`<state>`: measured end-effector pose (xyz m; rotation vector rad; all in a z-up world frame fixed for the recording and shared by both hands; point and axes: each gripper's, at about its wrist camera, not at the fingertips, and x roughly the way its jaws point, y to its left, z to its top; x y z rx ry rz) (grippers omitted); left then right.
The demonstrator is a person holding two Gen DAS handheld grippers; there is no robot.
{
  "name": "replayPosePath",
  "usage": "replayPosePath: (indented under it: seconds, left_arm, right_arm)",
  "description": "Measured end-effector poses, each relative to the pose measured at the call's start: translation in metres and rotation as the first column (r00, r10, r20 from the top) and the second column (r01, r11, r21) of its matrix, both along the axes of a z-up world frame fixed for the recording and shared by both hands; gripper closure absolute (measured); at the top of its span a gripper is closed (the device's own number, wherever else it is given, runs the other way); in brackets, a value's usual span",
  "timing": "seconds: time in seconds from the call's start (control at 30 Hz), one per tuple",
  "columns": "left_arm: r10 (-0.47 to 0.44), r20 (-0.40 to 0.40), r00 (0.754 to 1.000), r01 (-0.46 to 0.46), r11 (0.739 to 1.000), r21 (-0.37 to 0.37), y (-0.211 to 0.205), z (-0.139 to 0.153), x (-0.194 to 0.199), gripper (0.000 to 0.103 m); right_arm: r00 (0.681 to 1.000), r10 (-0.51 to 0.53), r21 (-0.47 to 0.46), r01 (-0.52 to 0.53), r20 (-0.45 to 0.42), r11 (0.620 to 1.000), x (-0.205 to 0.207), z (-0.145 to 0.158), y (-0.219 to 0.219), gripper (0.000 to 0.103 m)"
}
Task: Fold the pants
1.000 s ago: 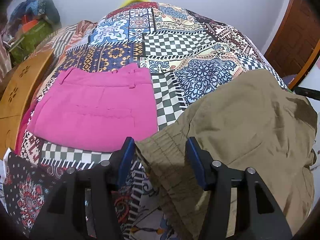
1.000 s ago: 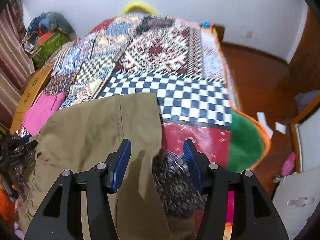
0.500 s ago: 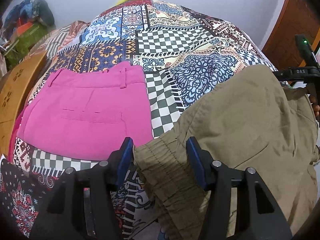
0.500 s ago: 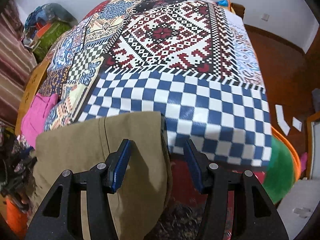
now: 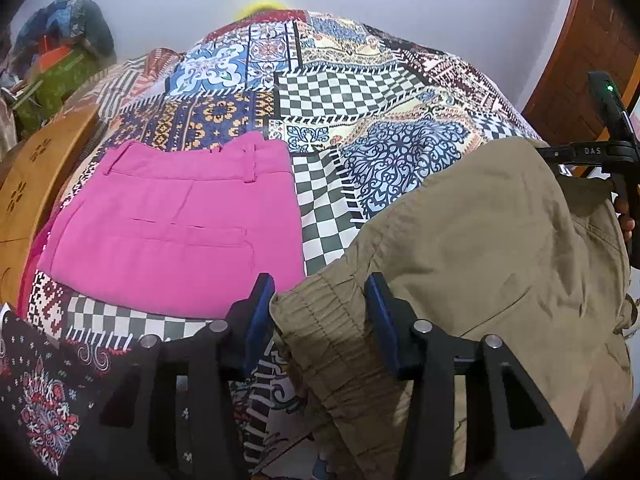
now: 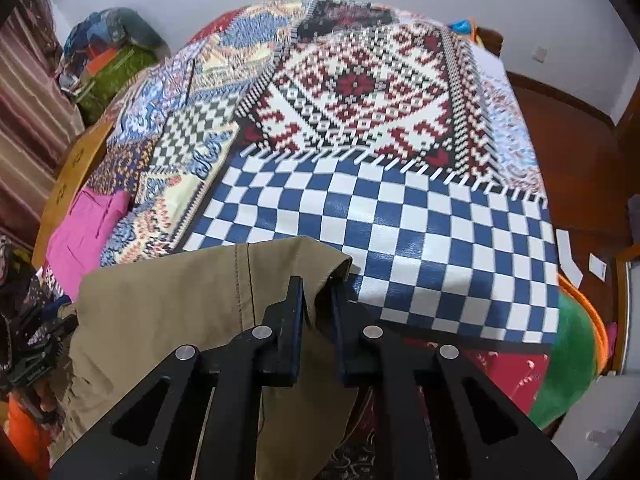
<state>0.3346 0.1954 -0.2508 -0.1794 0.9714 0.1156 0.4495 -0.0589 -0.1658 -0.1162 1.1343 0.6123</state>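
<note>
Khaki pants lie spread on the patchwork bed cover. My left gripper straddles the gathered elastic waistband corner; its jaws are closing, and the pads do not visibly pinch the cloth. In the right wrist view my right gripper is shut on the far corner edge of the khaki pants, which folds up between the pads. The right gripper's body shows at the right edge of the left wrist view.
Folded pink pants lie left of the khaki ones. A carved wooden board borders the bed's left side, with a pile of clothes behind it. A green and orange mat and wooden floor lie to the right.
My right gripper moved in over the khaki corner and shut on it. The left gripper stayed over the waistband, its jaws slightly narrower.
</note>
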Motion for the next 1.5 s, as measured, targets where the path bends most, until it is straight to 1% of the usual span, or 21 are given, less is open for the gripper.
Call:
replayPosePath:
  seconds: [0.03, 0.1, 0.2, 0.3, 0.37, 0.4, 0.43, 0.47, 0.5, 0.53, 0.6, 0.7, 0.8, 0.9, 1.0, 1.03, 1.07, 1.17, 1.23, 1.3, 1.5]
  left_arm:
    - [0.003, 0.004, 1.000, -0.003, 1.000, 0.005, 0.001, 0.002, -0.001, 0.065]
    - [0.007, 0.015, 1.000, -0.007, 1.000, 0.013, 0.002, 0.008, -0.005, 0.082]
    - [0.006, 0.039, 0.999, -0.005, 1.000, -0.022, 0.007, 0.018, -0.010, 0.084]
    - [-0.007, 0.043, 0.999, 0.008, 1.000, -0.023, 0.007, 0.027, -0.013, 0.085]
    - [-0.026, 0.030, 0.999, 0.027, 0.999, -0.031, 0.008, 0.031, -0.015, 0.085]
    - [-0.028, 0.016, 0.999, 0.028, 0.999, -0.037, 0.009, 0.032, -0.016, 0.082]
    - [-0.022, -0.009, 1.000, 0.021, 0.999, -0.045, 0.012, 0.030, -0.016, 0.070]
    - [-0.022, -0.019, 1.000, 0.021, 0.998, -0.057, 0.013, 0.029, -0.017, 0.062]
    - [-0.017, -0.019, 1.000, 0.016, 0.998, -0.059, 0.015, 0.027, -0.019, 0.043]
    - [-0.009, -0.016, 1.000, 0.008, 0.999, -0.049, 0.015, 0.026, -0.020, 0.031]
    - [-0.011, -0.015, 1.000, 0.011, 1.000, -0.025, 0.014, 0.021, -0.022, 0.030]
    - [-0.032, -0.032, 0.999, 0.031, 0.999, -0.039, 0.010, 0.012, -0.015, 0.030]
    - [-0.035, -0.045, 0.998, 0.034, 0.999, -0.031, 0.009, 0.000, -0.004, 0.030]
    - [-0.042, -0.051, 0.998, 0.038, 0.996, -0.086, 0.013, -0.009, 0.007, 0.030]
    - [-0.051, -0.049, 0.997, 0.043, 0.987, -0.153, 0.017, -0.016, 0.013, 0.031]
    - [-0.057, -0.046, 0.997, 0.049, 0.985, -0.165, 0.016, -0.017, 0.013, 0.039]
    - [-0.062, -0.045, 0.997, 0.053, 0.984, -0.172, 0.015, -0.017, 0.013, 0.041]
    - [-0.061, -0.035, 0.998, 0.056, 0.990, -0.132, 0.009, -0.013, 0.011, 0.048]
    - [-0.059, -0.027, 0.998, 0.056, 0.993, -0.100, 0.006, -0.006, 0.008, 0.055]
    - [-0.059, -0.014, 0.998, 0.057, 0.995, -0.081, 0.005, 0.003, 0.005, 0.058]
    - [-0.053, 0.053, 0.997, 0.056, 0.997, -0.052, 0.005, 0.041, -0.005, 0.062]
  right_arm:
    - [1.000, -0.001, 0.007, 0.001, 0.023, 1.000, -0.004, 0.007, -0.002, 0.093]
    - [0.999, -0.011, 0.032, 0.009, 0.046, 0.999, -0.009, 0.018, -0.011, 0.093]
    - [0.998, -0.018, 0.062, 0.014, 0.063, 0.998, -0.010, 0.030, -0.020, 0.094]
    - [0.997, -0.022, 0.087, 0.015, 0.080, 0.996, -0.014, 0.043, -0.025, 0.094]
    - [0.996, -0.024, 0.104, 0.015, 0.086, 0.994, -0.018, 0.049, -0.027, 0.094]
    - [0.996, -0.022, 0.110, 0.012, 0.092, 0.994, -0.021, 0.050, -0.027, 0.094]
    - [0.995, -0.019, 0.111, 0.008, 0.099, 0.994, -0.023, 0.052, -0.028, 0.094]
    - [0.994, -0.015, 0.109, 0.004, 0.106, 0.994, -0.025, 0.052, -0.027, 0.094]
    - [0.993, -0.010, 0.103, -0.002, 0.116, 0.995, -0.028, 0.053, -0.027, 0.094]
    - [0.993, -0.006, 0.100, -0.006, 0.121, 0.995, -0.031, 0.053, -0.027, 0.094]
    - [0.992, 0.004, 0.089, -0.016, 0.129, 0.996, -0.034, 0.051, -0.027, 0.094]
    - [0.991, 0.011, 0.078, -0.021, 0.132, 0.997, -0.036, 0.046, -0.029, 0.094]
    - [0.993, 0.003, 0.080, -0.013, 0.121, 0.997, -0.035, 0.041, -0.035, 0.094]
    - [0.994, -0.005, 0.086, -0.005, 0.109, 0.996, -0.034, 0.036, -0.042, 0.094]
    - [0.994, -0.007, 0.083, -0.002, 0.105, 0.997, -0.035, 0.033, -0.044, 0.094]
    - [0.995, -0.008, 0.084, 0.000, 0.103, 0.996, -0.034, 0.031, -0.044, 0.094]
    - [0.995, -0.010, 0.085, 0.001, 0.104, 0.996, -0.034, 0.031, -0.045, 0.094]
    - [0.994, -0.012, 0.091, 0.002, 0.111, 0.996, -0.035, 0.033, -0.044, 0.095]
    - [0.993, -0.015, 0.100, 0.003, 0.115, 0.995, -0.035, 0.037, -0.044, 0.095]
    - [0.992, -0.019, 0.104, 0.005, 0.127, 0.995, -0.036, 0.042, -0.043, 0.095]
    - [0.983, -0.042, 0.140, 0.016, 0.181, 0.990, -0.040, 0.072, -0.043, 0.095]
